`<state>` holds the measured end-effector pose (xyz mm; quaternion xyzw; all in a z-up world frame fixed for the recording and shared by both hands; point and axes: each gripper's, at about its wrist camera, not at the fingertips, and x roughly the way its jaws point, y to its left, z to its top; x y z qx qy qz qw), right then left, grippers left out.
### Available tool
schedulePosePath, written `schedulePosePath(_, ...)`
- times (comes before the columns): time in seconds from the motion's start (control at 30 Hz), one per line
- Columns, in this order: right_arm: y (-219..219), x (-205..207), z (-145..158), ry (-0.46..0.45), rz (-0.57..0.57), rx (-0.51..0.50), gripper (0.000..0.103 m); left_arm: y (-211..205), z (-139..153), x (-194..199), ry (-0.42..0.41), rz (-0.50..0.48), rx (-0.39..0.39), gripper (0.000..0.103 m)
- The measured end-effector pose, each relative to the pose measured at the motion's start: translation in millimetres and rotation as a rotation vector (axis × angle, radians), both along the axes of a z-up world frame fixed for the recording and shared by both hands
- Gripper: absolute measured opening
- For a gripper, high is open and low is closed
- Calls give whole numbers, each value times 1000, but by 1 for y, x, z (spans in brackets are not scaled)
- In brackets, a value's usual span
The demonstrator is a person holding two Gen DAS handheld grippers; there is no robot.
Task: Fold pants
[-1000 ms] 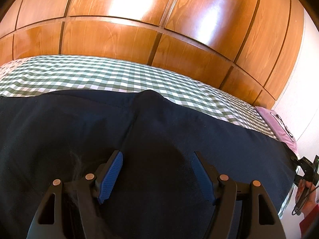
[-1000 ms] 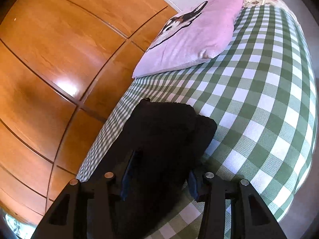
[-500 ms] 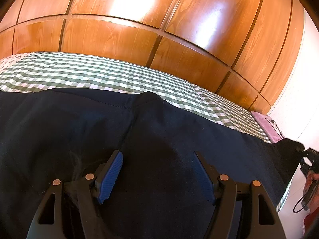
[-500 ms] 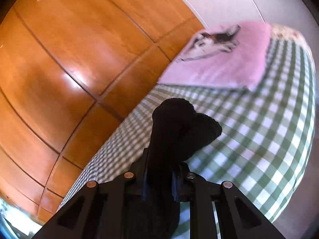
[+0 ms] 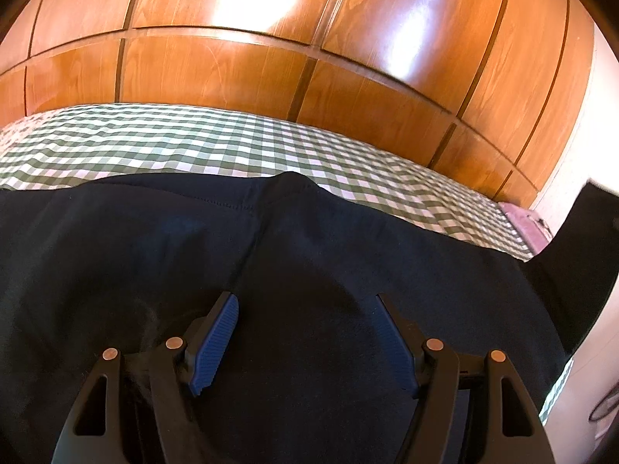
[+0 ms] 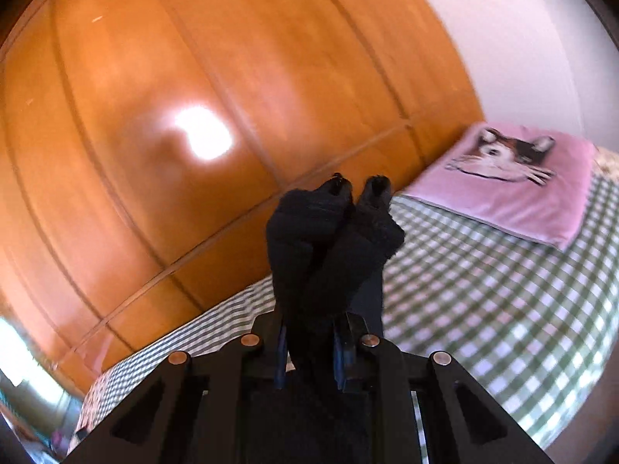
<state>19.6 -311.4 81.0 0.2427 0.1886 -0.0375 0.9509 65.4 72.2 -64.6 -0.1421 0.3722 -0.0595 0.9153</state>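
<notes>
Dark navy pants lie spread across the green-checked bed. My left gripper is open, its blue pads resting over the cloth near the crotch seam. My right gripper is shut on the bunched leg ends of the pants and holds them up above the bed. That lifted end also shows at the right edge of the left wrist view.
A pink pillow with a cat print lies at the head of the bed. A glossy wooden wardrobe runs along the far side of the bed. A white wall is behind the pillow.
My right gripper closed on the leg ends and raised them off the bed. The lifted cloth has risen at the right of the left wrist view. The left gripper stayed put.
</notes>
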Motion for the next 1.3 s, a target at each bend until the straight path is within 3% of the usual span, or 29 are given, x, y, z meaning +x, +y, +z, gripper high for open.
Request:
schedulePosePath(0.17, 51, 8, 7, -13, 112, -73, 18, 16, 5, -10, 15, 56, -55, 72)
schedulePosePath(0.37, 111, 14, -5, -6, 271, -136, 18, 30, 6, -17, 44, 127, -2, 72)
schedulePosePath(0.73, 206, 16, -64, 102, 544, -237, 18, 56, 8, -34, 78, 125, -240, 72)
schedulePosePath(1.0, 236, 20, -121, 229, 635, -329, 22, 57, 7, -34, 76, 105, -382, 72)
schedulePosePath(1.1, 240, 18, -133, 257, 675, -338, 32, 47, 10, -31, 72, 51, -410, 76)
schedulePosePath(1.17, 238, 15, -131, 239, 731, -289, 60, 39, 11, -30, 77, 9, -438, 80)
schedulePosePath(1.23, 236, 12, -128, 230, 778, -252, 73, 31, 10, -28, 96, -22, -461, 80)
schedulePosePath(1.3, 231, 3, -122, 215, 786, -260, 73, 22, 9, -26, 115, -59, -490, 80)
